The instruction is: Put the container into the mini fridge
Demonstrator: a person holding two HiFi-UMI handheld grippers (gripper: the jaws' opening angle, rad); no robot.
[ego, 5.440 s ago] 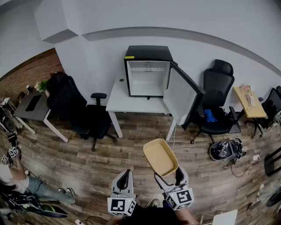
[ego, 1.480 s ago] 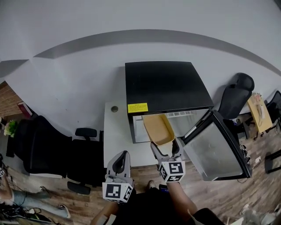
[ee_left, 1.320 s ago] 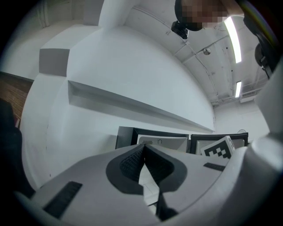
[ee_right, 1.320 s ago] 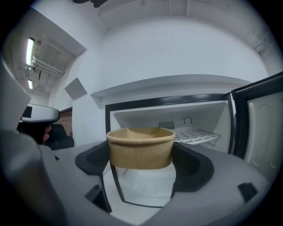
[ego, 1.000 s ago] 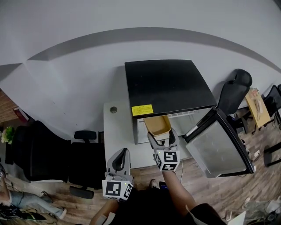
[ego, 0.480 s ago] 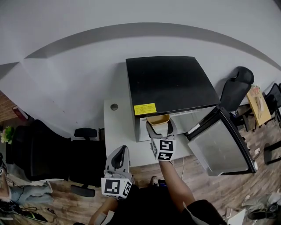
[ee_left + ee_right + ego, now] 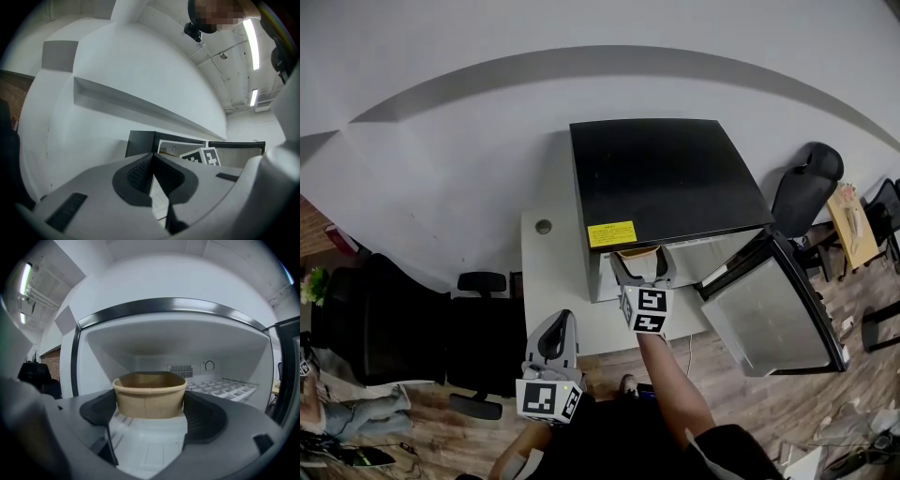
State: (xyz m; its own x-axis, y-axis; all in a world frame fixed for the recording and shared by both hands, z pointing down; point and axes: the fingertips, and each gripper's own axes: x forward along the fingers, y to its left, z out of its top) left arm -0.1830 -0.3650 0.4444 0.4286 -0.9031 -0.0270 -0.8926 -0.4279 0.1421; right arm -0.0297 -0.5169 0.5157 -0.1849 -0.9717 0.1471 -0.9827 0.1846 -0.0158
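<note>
The right gripper (image 7: 641,273) clamps the tan container (image 7: 149,397) just inside the open mini fridge (image 7: 666,178). The left gripper (image 7: 555,339) hangs nearby, jaws pressed together

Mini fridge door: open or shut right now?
Open. The door stands swung out at the head view's right; the right gripper view looks into the mini fridge's white interior.

The room is bright and even, with soft shadows. Long ceiling lamps (image 7: 250,36) glow at the upper right of the left gripper view. Straight lines bend near the edges. Both gripper views have black corners.
</note>
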